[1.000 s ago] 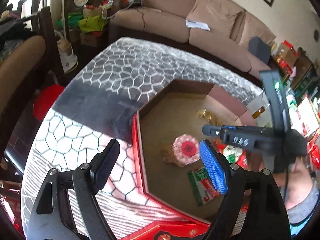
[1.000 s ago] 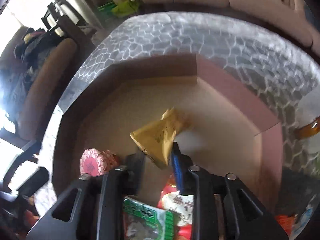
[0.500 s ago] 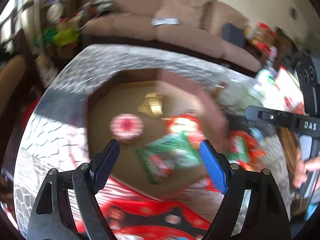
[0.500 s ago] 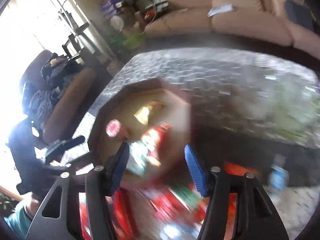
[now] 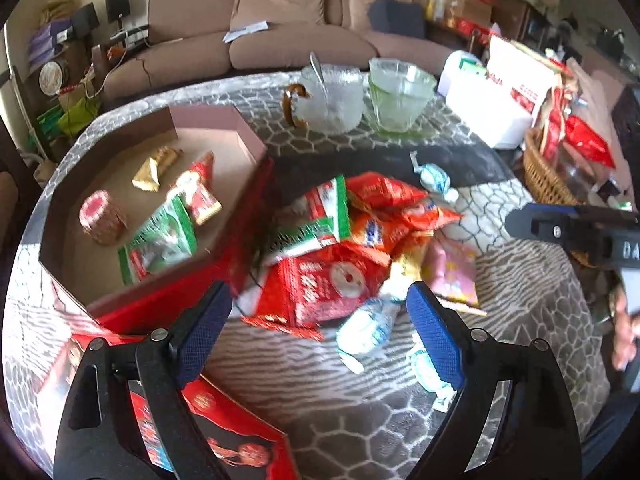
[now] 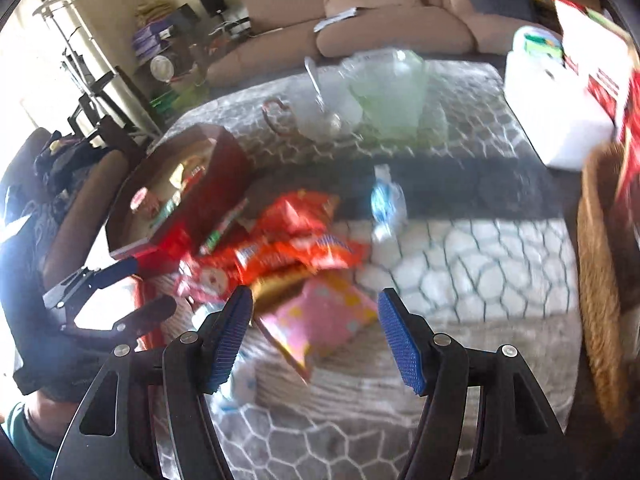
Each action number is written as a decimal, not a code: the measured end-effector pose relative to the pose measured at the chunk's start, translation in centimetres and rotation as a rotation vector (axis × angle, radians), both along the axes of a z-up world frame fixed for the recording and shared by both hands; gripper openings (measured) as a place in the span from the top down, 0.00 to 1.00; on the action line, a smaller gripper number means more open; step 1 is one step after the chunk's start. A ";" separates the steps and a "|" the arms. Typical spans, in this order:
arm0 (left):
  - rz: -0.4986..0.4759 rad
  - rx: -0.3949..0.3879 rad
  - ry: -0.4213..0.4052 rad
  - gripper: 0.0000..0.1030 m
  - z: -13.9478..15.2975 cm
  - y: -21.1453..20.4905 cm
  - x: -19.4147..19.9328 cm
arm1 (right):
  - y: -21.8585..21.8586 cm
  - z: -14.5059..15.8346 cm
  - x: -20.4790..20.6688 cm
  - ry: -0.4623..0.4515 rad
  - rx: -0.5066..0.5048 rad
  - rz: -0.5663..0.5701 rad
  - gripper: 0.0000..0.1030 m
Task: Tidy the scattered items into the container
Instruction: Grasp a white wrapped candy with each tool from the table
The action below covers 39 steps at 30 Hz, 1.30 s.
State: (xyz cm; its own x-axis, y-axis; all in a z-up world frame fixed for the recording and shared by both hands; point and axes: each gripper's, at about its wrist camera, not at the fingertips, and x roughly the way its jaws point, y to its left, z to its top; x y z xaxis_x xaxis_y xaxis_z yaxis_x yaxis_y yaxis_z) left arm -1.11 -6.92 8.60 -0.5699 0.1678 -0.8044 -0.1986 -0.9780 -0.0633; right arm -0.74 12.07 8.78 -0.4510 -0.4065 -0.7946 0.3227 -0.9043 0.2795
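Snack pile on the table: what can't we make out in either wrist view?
- Print on the red packets: right wrist view, motion blur.
- Gold packet: left wrist view, mostly under the red packets.
- Pink packet: lower corner behind the left gripper finger.
- Wicker basket: cut by frame edge, blurred.

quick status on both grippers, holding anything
Left hand-held gripper: jaws opening, holding nothing.
Right hand-held gripper: jaws opening, holding nothing.

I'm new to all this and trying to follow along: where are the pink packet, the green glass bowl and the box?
pink packet [image 6: 320, 320], right wrist view, its middle
green glass bowl [image 5: 400, 96], left wrist view, its front wall
box [image 5: 248, 136], left wrist view, its far inner wall
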 end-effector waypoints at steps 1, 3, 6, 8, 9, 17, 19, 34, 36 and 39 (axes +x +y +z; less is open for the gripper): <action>0.001 -0.001 -0.008 0.14 -0.4 0.3 0.2 | 0.0 -0.6 0.4 -0.001 0.005 -0.004 0.31; 0.001 0.002 -0.034 0.14 -1.2 1.0 0.4 | 0.1 -1.9 1.1 -0.021 0.002 -0.006 0.30; 0.010 0.015 -0.076 0.14 -2.4 1.7 0.6 | 0.0 -3.7 1.6 -0.070 -0.042 -0.009 0.30; 0.019 0.026 -0.084 0.14 -3.0 2.1 0.6 | 0.0 -4.2 1.7 -0.077 -0.044 -0.023 0.30; 0.022 0.027 -0.086 0.14 -3.3 2.3 0.6 | 0.0 -4.4 1.6 -0.085 -0.055 -0.029 0.30; 0.005 0.046 -0.126 0.67 -5.6 2.6 0.6 | 1.0 -3.9 3.3 -0.119 -0.172 -0.054 0.30; 0.010 0.064 -0.128 0.68 -5.9 2.3 0.5 | 1.1 -3.2 4.4 -0.100 -0.174 -0.061 0.29; 0.081 0.195 -0.070 0.69 -0.9 -3.1 2.7 | -7.4 -4.7 6.9 -0.030 0.017 0.135 0.38; 0.094 0.184 -0.067 0.69 -0.7 -3.8 2.7 | -8.2 -5.3 6.8 -0.035 0.054 0.136 0.48; 0.111 0.173 -0.069 0.69 -0.8 -4.7 3.0 | -9.1 -6.4 6.8 -0.042 0.114 0.147 0.72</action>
State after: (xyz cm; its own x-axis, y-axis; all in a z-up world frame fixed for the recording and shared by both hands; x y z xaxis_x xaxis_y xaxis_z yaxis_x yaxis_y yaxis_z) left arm 1.87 -11.60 7.76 -0.5369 0.2461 -0.8069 -0.0801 -0.9671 -0.2416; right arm 6.04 2.98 2.41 -0.3587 -0.3714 -0.8564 0.4436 -0.8751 0.1937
